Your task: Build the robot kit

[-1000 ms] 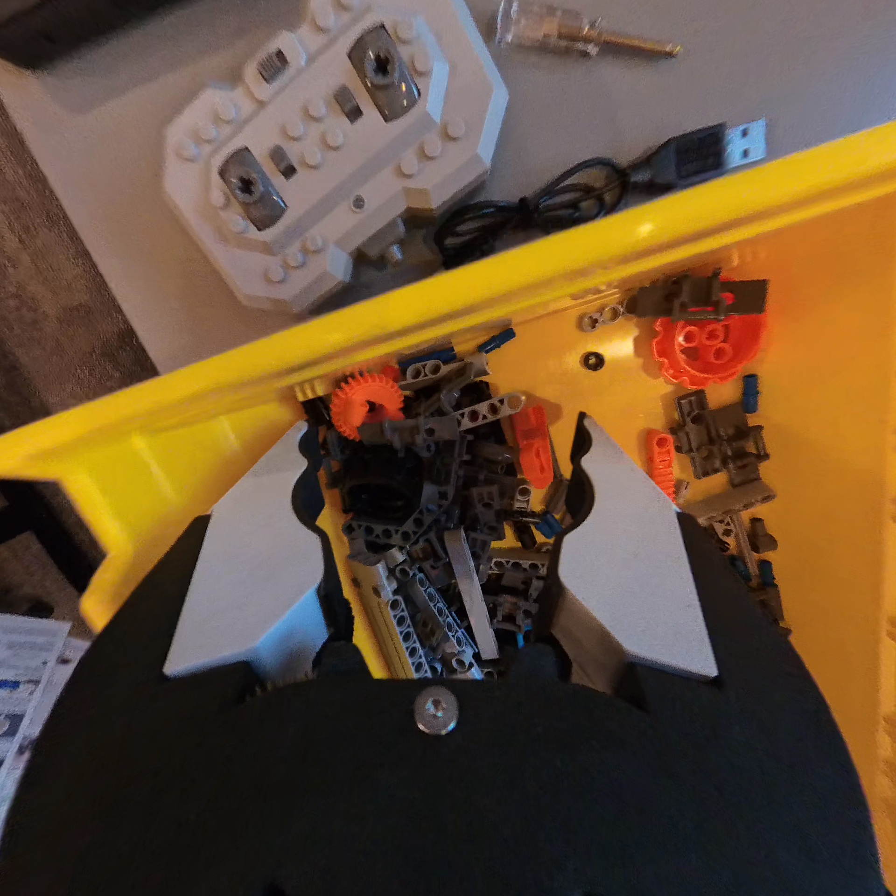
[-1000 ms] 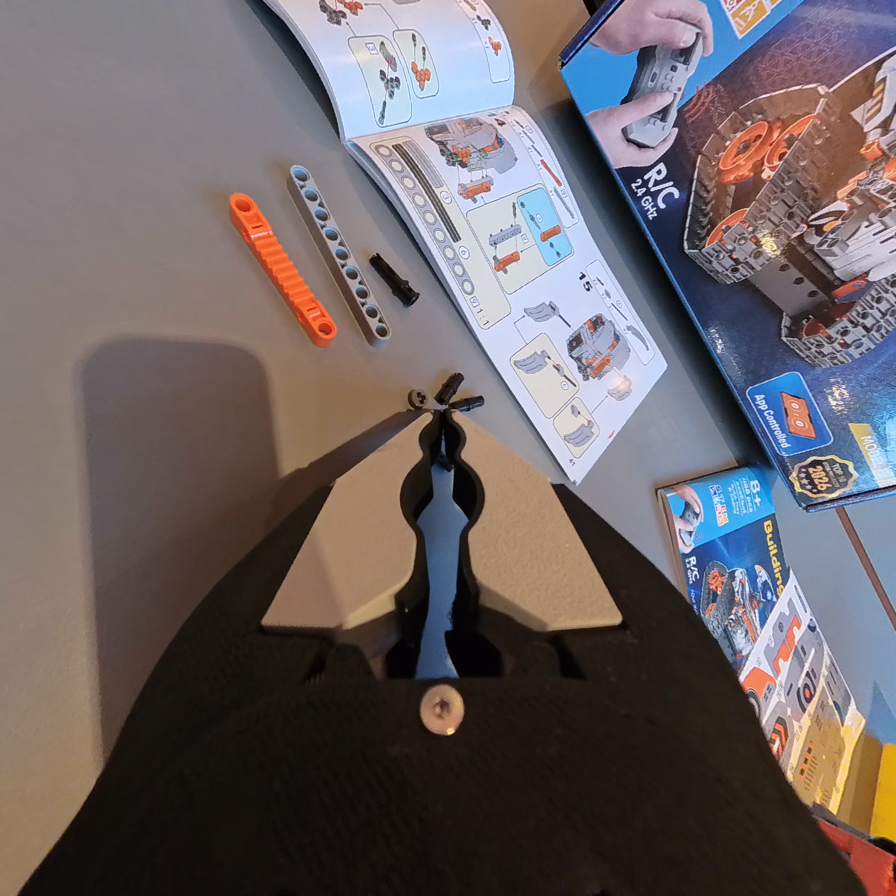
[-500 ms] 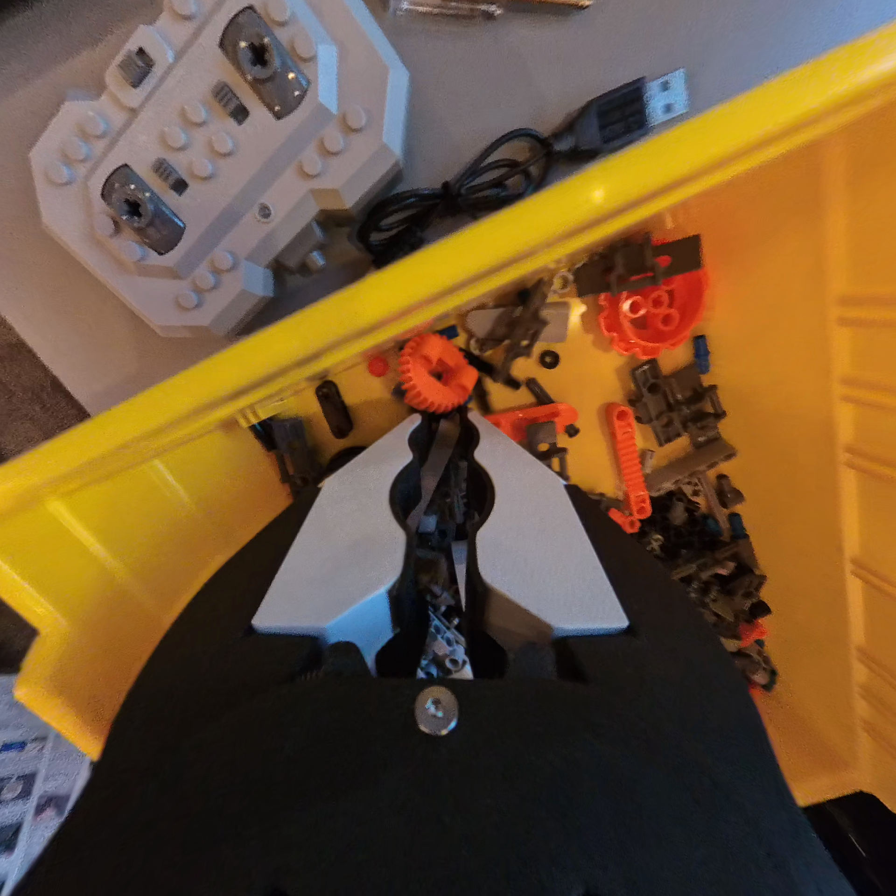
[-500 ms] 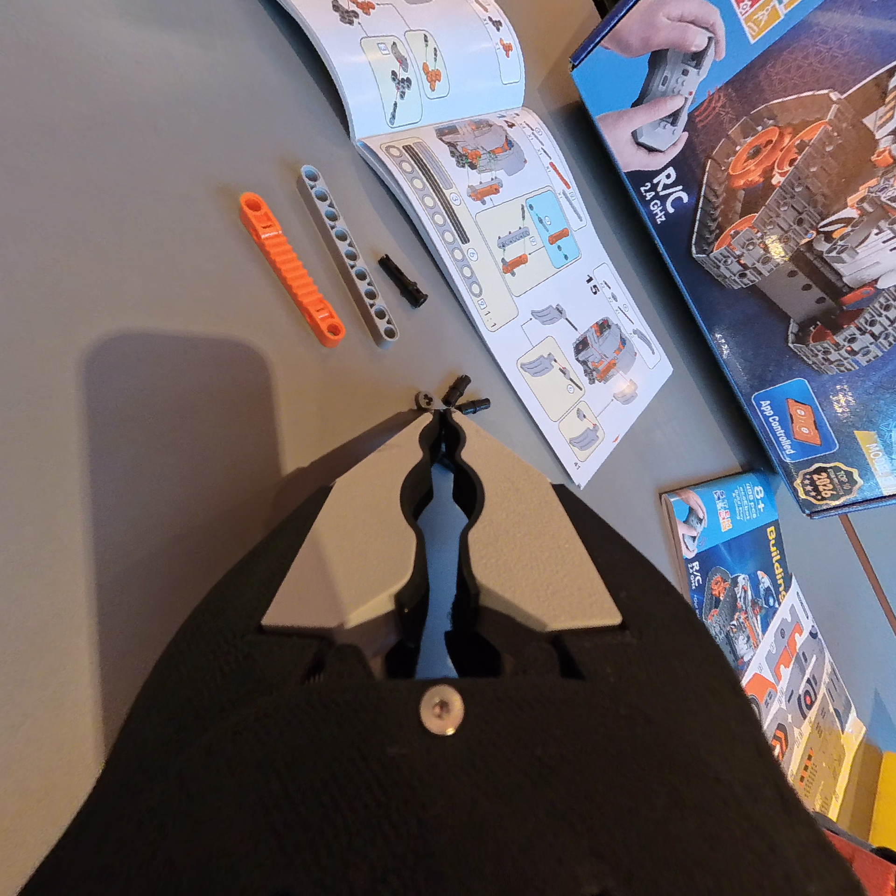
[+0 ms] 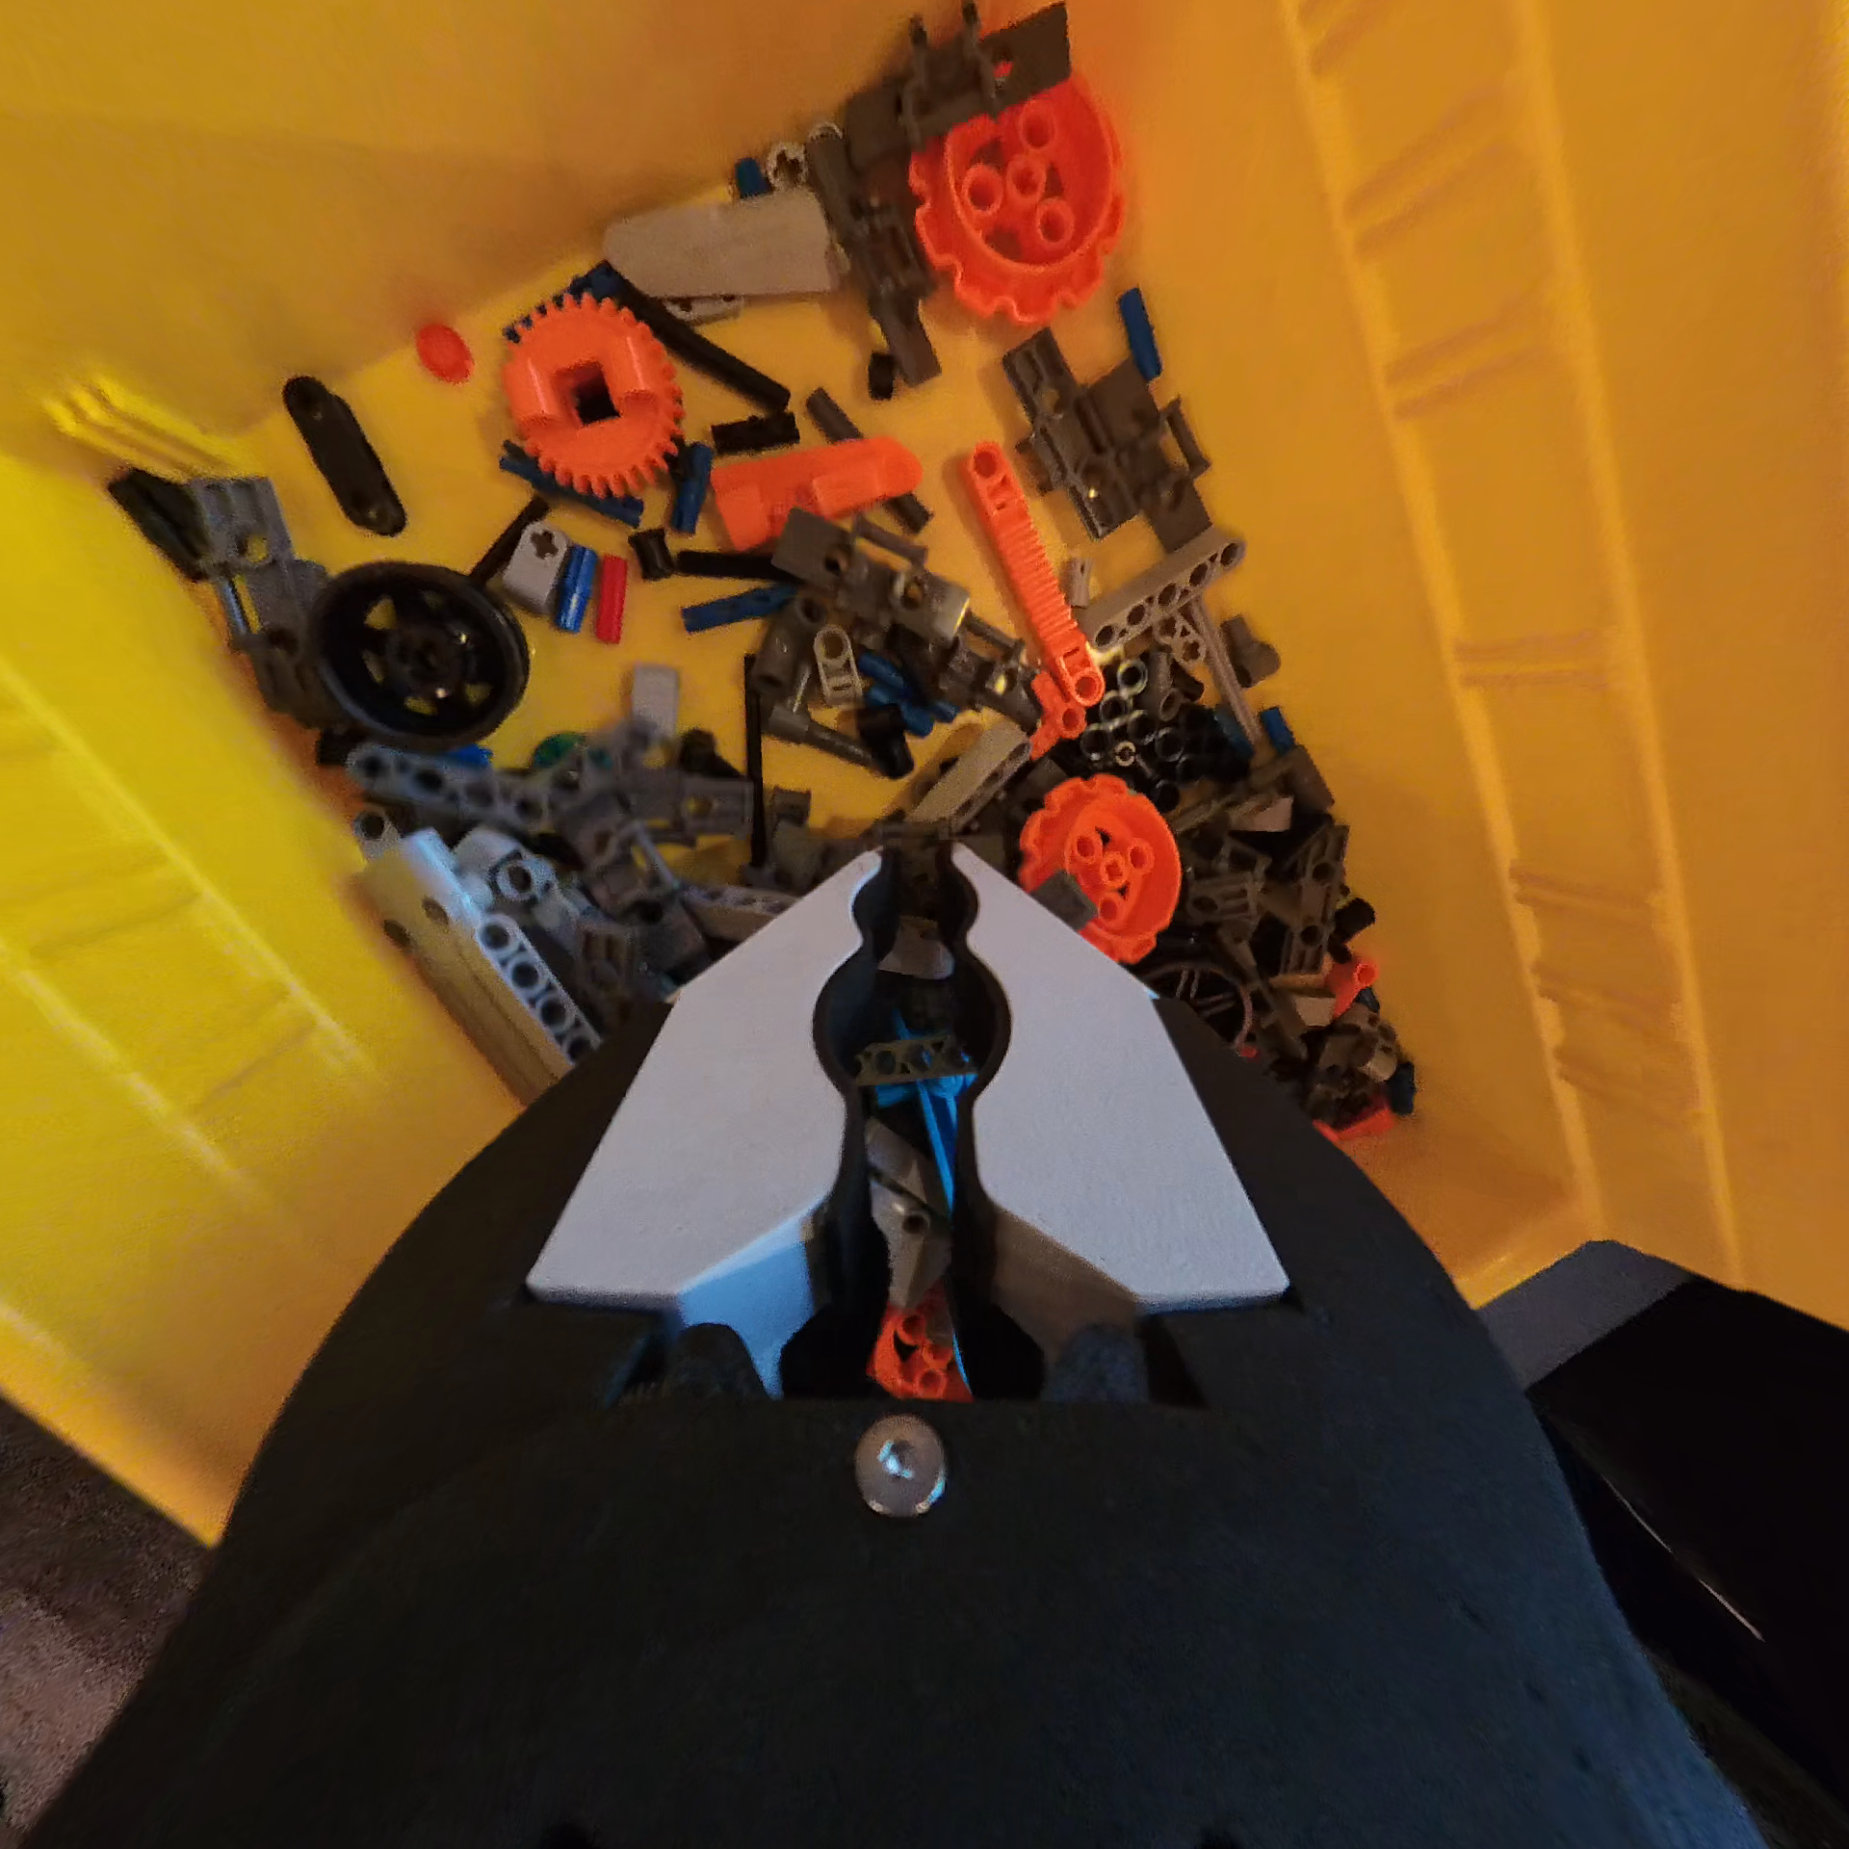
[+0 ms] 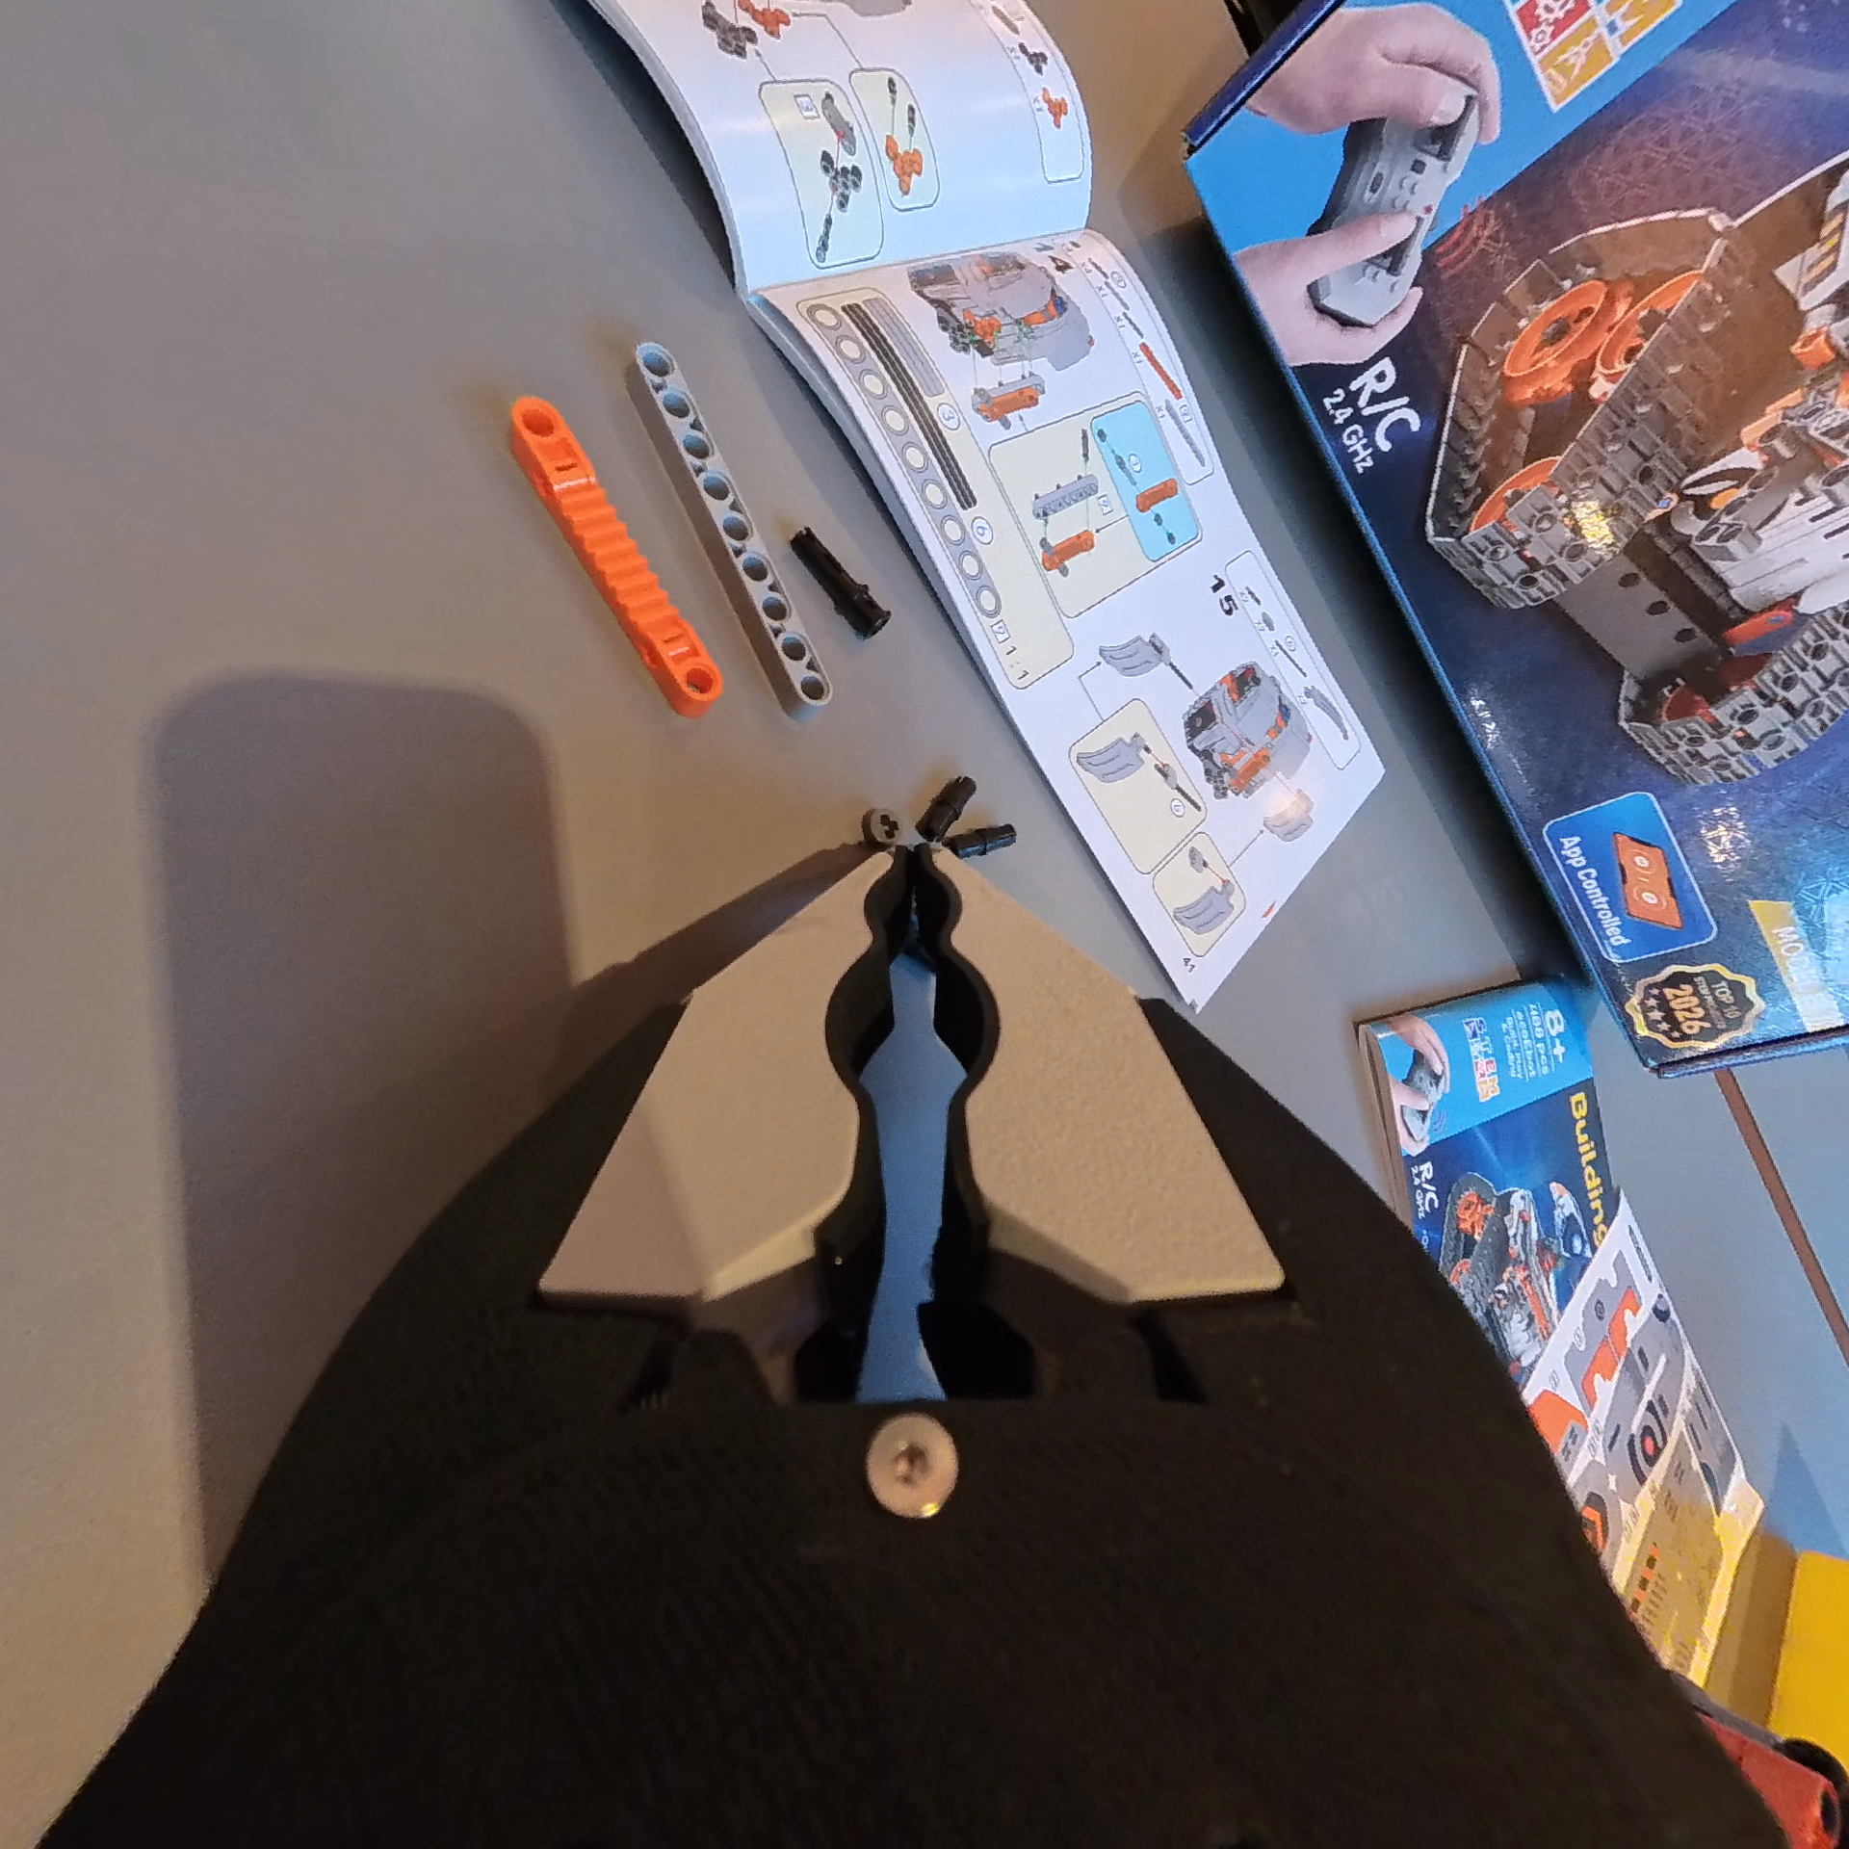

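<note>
My left gripper (image 5: 915,862) is shut and reaches into a yellow bin (image 5: 1501,500), its tips low over a pile of grey and black building parts (image 5: 620,850). I cannot tell whether it pinches a piece. An orange toothed wheel (image 5: 1096,860) lies just right of the tips. An orange gear (image 5: 592,405), a black wheel (image 5: 420,655) and an orange toothed bar (image 5: 1031,580) lie farther in. My right gripper (image 6: 912,852) is shut over a grey table. A small grey bush (image 6: 884,825) and two black pins (image 6: 949,800) lie right at its tips.
On the table lie an orange toothed bar (image 6: 610,555), a grey holed beam (image 6: 730,530) and a black pin (image 6: 838,585). An open instruction booklet (image 6: 1051,500) lies to the right of them. Farther right are a blue toy box (image 6: 1601,450) and a leaflet (image 6: 1521,1251). My hands' fingertips stand some 45 cm from each other. The orange toothed bar (image 6: 610,555) is closer to my right gripper, around 7 cm from its tips; the left tips are 40 cm off.
My left gripper was open over the parts, then shut, and has moved deeper into the bin, so the table behind is out of view. The right gripper has barely moved.
</note>
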{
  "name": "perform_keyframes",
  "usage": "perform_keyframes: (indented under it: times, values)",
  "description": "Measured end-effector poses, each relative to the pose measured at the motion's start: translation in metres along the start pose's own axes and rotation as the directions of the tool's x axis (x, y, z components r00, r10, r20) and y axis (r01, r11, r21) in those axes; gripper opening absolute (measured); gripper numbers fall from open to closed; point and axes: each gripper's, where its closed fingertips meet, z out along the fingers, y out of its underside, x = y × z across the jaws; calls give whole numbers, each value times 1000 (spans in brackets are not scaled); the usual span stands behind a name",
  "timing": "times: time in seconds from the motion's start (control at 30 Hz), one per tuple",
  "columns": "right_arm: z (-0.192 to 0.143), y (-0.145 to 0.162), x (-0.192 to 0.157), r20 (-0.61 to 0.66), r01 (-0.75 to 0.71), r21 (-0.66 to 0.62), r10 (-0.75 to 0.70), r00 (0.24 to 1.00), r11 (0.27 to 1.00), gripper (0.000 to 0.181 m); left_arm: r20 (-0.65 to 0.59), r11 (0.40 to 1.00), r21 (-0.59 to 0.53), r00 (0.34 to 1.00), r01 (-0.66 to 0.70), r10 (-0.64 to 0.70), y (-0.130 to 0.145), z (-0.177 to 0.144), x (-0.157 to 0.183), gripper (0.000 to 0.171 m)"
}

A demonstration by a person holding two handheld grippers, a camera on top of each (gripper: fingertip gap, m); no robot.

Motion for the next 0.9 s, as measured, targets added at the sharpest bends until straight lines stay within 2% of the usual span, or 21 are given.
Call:
perform_keyframes:
  times: [0.17, 0.27, 0.37, 0.43, 0.47, 0.53, 0.63, 0.73, 0.83, 0.87, 0.9]
  values:
    - [-1, -1, 0, -2, 1, 4, -1, 1000, 1000, 0, 20, 996, 84, 1000, -8, 6, 7, -9, 2, 8]
    - [-1, -1, 0, -4, 2, 5, -2, 1000, 1000, 0, 86, 982, 185, 996, -22, 6, 0, -23, -5, 27]
    - [-1, -1, 1, -7, 0, 7, 0, 1000, 1000, 0, 112, 947, 318, 994, -38, 3, -11, -44, -4, 35]
    - [-1, -1, 1, -9, 0, 8, 0, 1000, 1000, 0, 112, 929, 370, 993, -13, -30, -15, -53, -7, 55]
    - [-1, -2, 1, -9, -1, 8, 1, 1000, 1000, 0, 113, 931, 365, 992, 3, -48, -14, -53, -10, 62]
    - [-1, -2, 1, -6, 0, 10, 0, 1000, 1000, 0, 107, 954, 298, 992, 35, -70, -13, -46, -17, 88]
    - [0, -2, 0, -4, 6, 5, -6, 1000, 1000, 0, 128, 983, 177, 989, 56, -79, -26, -29, -27, 94]
    - [0, -2, 0, -8, 6, 4, -6, 1000, 1000, 0, 235, 996, 47, 968, 76, -85, -42, -14, -47, 102]
    - [-1, -1, 2, -14, -2, 7, 3, 1000, 1000, 0, 310, 988, -56, 943, 142, -118, -50, 0, -68, 96]
    - [-1, -1, 3, -14, -5, 7, 5, 1000, 1000, 0, 344, 981, -95, 930, 171, -129, -47, 2, -76, 80]
    - [-1, 0, 3, -15, -5, 6, 5, 1000, 1000, 0, 365, 975, -112, 920, 192, -140, -48, 2, -81, 73]
